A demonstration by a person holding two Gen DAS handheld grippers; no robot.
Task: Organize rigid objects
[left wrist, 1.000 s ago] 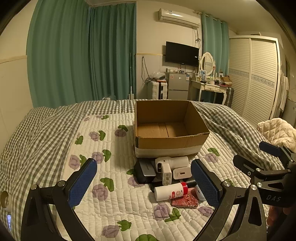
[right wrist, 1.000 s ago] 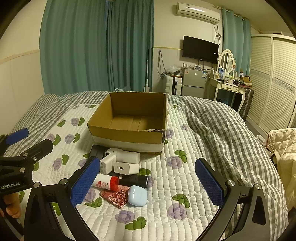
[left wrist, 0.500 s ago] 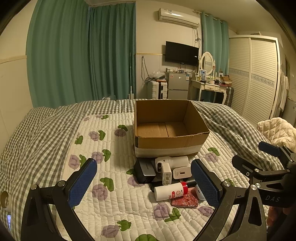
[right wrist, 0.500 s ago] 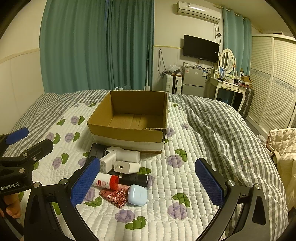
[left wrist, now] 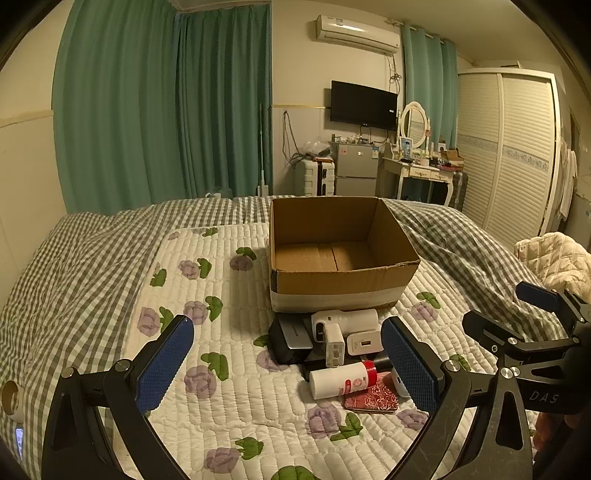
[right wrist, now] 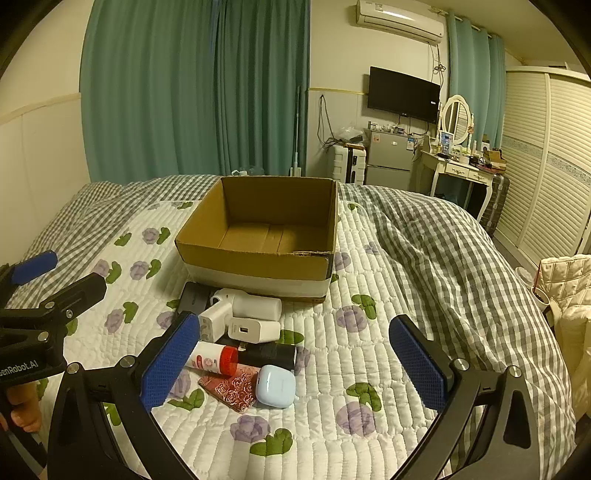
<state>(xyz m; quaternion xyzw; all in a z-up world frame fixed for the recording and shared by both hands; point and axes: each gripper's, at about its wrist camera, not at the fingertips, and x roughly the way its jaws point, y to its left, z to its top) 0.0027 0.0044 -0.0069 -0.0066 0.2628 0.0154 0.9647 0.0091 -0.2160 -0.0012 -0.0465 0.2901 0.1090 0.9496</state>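
Open brown corrugated-cardboard box (right wrist: 258, 258), matt, with a pale tape band round its base. White quilted cloth bedspread (right wrist: 332, 369), stitched in ribs. Glossy pale-blue plastic earbud case (right wrist: 275, 386). Smooth white plastic charger block (right wrist: 255, 329). Blue textured gripper pads (right wrist: 417, 363).

I see tall green curtains (left wrist: 166, 107), a black wall-mounted television (left wrist: 364, 105), a white air conditioner (right wrist: 399, 23), a small grey fridge (right wrist: 389, 160) and a white louvred wardrobe (left wrist: 513, 147).

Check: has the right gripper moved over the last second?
Yes. The right gripper eased forward: the cardboard box and earbud case now sit slightly lower in its view.
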